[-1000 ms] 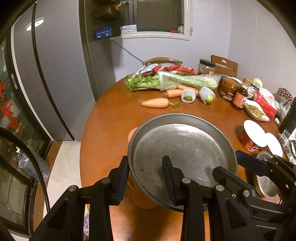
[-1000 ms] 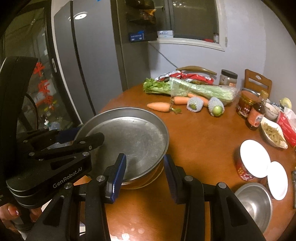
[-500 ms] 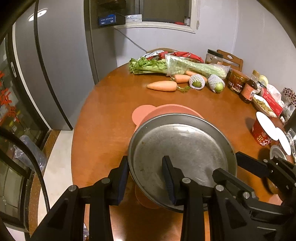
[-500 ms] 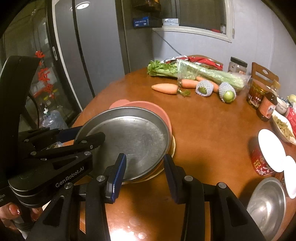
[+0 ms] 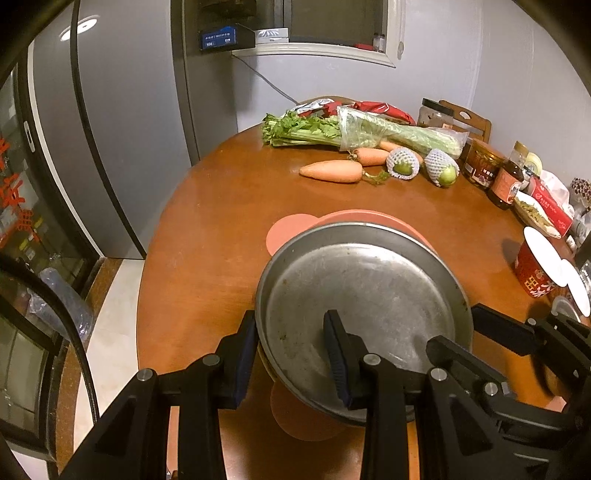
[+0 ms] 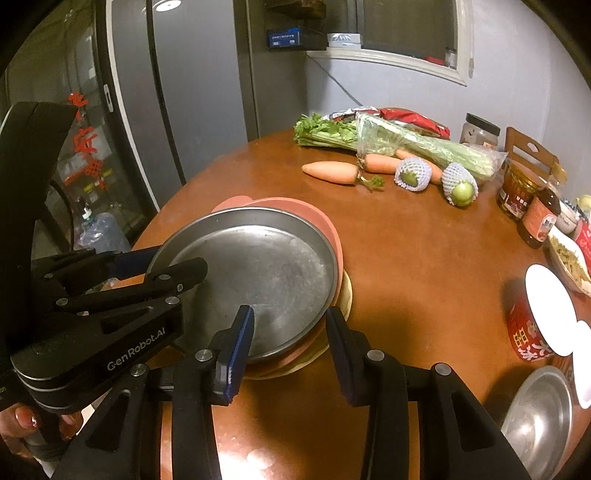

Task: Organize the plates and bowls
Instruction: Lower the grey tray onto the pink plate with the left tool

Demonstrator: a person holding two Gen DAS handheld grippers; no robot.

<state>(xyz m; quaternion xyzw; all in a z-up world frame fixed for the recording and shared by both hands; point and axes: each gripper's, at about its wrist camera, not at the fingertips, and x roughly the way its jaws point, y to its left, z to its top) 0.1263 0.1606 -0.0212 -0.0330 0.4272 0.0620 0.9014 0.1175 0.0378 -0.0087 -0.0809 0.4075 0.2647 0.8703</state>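
The metal plate [image 6: 258, 280] sits atop the stacked plates [image 6: 341, 295] — carrots [image 6: 330, 172] lie behind, a small bowl [image 6: 539, 417] to the right.

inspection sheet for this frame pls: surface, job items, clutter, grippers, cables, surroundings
Surface: round brown wooden table, glossy, crowded at the far and right sides.
Job's things: steel plate over a pink plate and a cream plate; small steel bowl by the right edge.
Clutter: celery, carrot, two net-wrapped fruits, sauce jars, red cup with white lid, snack dish.
Grippers: left gripper straddles the steel plate's near-left rim, jaws apart; right gripper straddles its near-right rim, jaws apart.
Cables: one wire runs down the wall from the window sill.
Surroundings: grey fridge, window, wooden chair.
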